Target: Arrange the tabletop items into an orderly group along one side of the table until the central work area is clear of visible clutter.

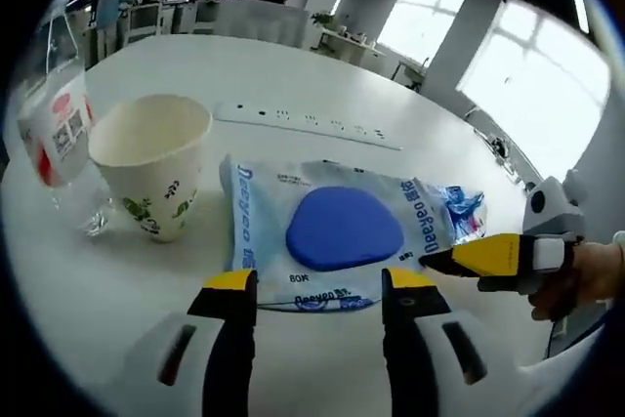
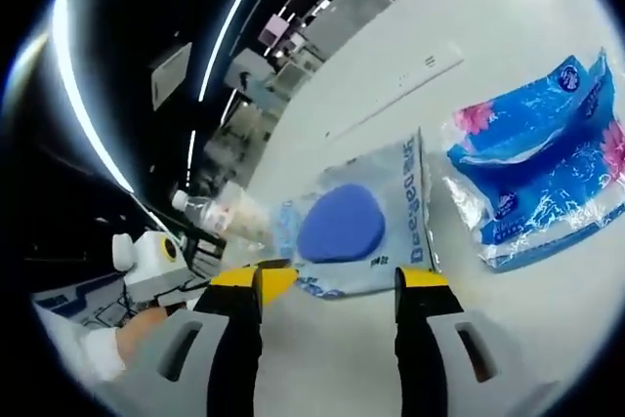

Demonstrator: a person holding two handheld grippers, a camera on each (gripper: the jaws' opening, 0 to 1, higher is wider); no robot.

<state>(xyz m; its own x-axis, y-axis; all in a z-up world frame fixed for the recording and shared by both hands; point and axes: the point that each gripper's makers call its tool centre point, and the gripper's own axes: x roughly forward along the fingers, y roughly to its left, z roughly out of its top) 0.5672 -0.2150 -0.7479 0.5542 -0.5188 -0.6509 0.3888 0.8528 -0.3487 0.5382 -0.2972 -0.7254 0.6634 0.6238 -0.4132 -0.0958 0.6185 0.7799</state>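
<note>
Both claws spread before the wipes pack (image 1: 342, 231) printed "Deeyeo" and "80".

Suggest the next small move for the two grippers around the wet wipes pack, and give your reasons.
Probably ease the left gripper forward onto the near edge of the wet wipes pack. Its jaws stand open just short of that edge, and the pack lies flat beside the paper cup. The right gripper is also open and empty near it.

glossy plastic wipes pack (image 1: 342, 231), paper cup (image 1: 153, 163)
</note>
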